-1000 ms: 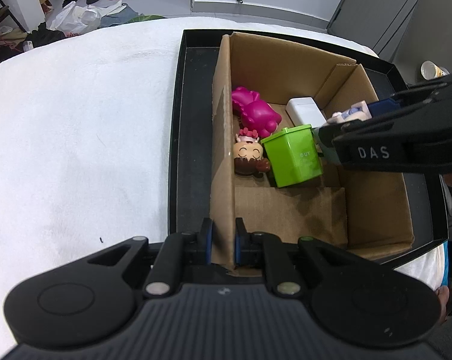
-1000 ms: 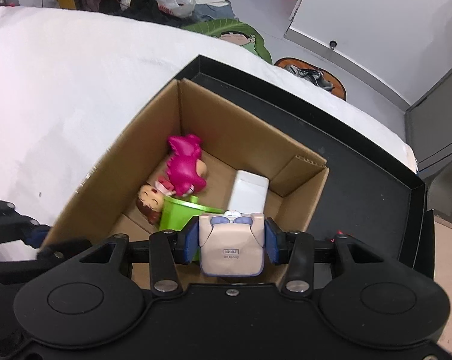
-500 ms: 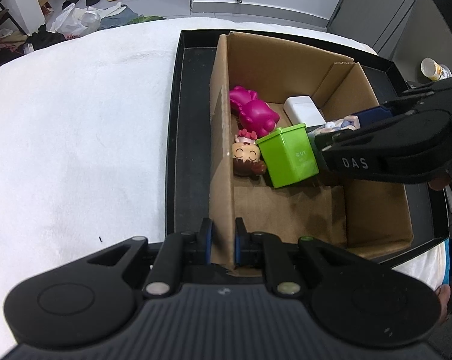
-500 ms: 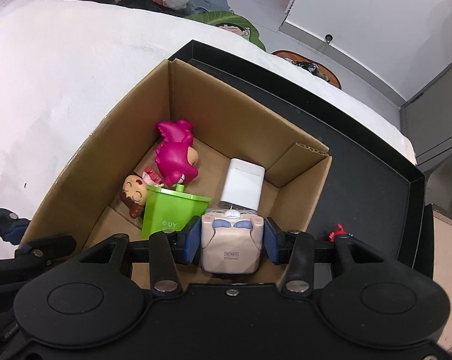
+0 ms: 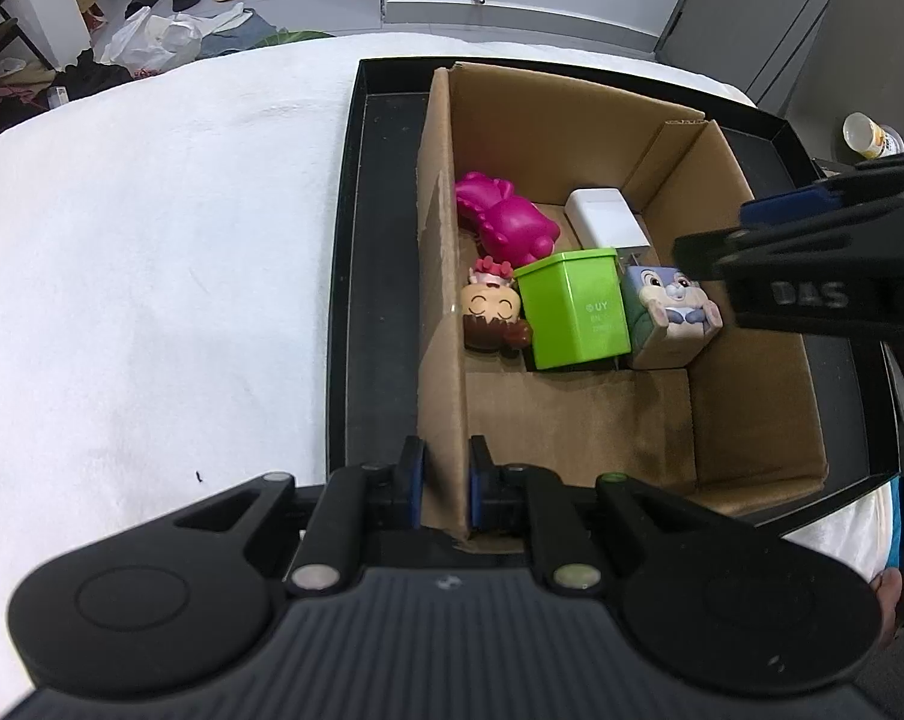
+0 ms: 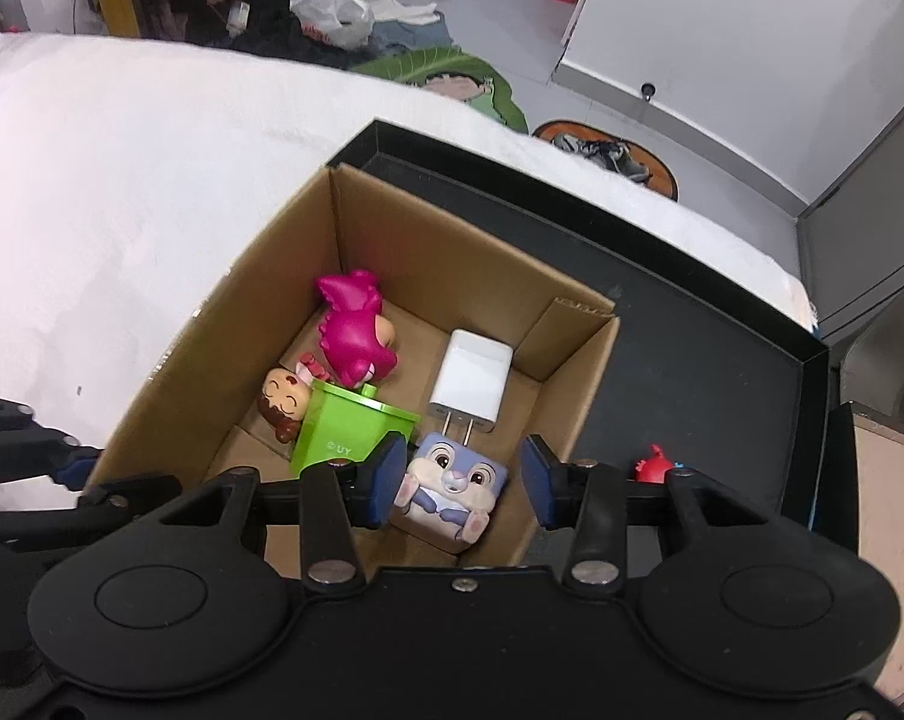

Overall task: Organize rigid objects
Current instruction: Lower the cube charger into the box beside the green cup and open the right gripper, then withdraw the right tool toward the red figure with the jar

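Note:
My left gripper [image 5: 446, 480] is shut on the near left wall of the cardboard box [image 5: 440, 300]. Inside the box lie a magenta figure [image 5: 506, 222], a smiling doll head [image 5: 491, 315], a green cube tin [image 5: 575, 309], a white charger [image 5: 605, 219] and a bunny cube [image 5: 671, 315]. In the right wrist view my right gripper [image 6: 463, 477] stands open above the bunny cube [image 6: 452, 489]; the pads are clear of its sides. The cube rests on the box floor, right of the green tin [image 6: 347, 435]. The right gripper [image 5: 812, 264] also shows in the left wrist view, over the box's right wall.
The box stands in a black tray [image 6: 692, 360] on a white cloth-covered table [image 5: 152, 270]. A small red toy [image 6: 653, 463] lies in the tray right of the box. A cup [image 5: 869, 135] sits beyond the tray's far right corner.
My right gripper has spread its jaws and let go of the bunny cube, then pulled up and away. The cube now sits in the box beside the green tin. My left gripper has not moved.

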`<state>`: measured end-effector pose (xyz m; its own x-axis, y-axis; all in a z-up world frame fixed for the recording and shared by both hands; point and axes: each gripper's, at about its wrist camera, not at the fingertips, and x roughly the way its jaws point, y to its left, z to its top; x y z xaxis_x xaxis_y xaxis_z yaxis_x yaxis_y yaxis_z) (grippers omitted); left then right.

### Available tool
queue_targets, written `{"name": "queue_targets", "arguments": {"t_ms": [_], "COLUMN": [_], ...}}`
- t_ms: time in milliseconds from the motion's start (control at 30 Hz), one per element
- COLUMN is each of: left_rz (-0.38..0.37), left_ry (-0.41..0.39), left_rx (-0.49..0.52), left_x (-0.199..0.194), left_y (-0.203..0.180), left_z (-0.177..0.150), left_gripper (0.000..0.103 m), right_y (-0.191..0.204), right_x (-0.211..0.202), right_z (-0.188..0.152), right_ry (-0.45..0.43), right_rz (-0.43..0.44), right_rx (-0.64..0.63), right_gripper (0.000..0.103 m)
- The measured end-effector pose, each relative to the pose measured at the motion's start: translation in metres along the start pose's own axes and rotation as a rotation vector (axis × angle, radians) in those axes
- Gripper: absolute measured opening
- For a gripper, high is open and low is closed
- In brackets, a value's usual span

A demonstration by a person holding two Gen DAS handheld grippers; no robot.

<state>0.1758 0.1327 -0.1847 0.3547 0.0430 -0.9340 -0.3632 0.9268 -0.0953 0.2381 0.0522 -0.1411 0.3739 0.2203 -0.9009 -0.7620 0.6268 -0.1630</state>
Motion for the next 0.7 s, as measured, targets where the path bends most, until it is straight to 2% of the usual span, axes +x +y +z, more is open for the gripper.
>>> {"name": "queue_targets", "arguments": {"t_ms": [367,700], "left_rz": [0.01,0.008], "left_ry": [-0.002,-0.004], "left_rx": [0.0,-0.003], "left_x": [0.0,0.0], "left_y": [-0.002,-0.001], "left_z": [0.0,-0.001], "left_gripper": [0.012,0.013], "right_y": [-0.028,-0.068], "right_x": [-0.038,-0.033], "right_z": [-0.015,-0.044], "right_ry": [-0.064,-0.056], "right_rz": [0.028,-0.003], "right_rx": [0.061,0.129], "right_gripper": [0.042,0.042]}}
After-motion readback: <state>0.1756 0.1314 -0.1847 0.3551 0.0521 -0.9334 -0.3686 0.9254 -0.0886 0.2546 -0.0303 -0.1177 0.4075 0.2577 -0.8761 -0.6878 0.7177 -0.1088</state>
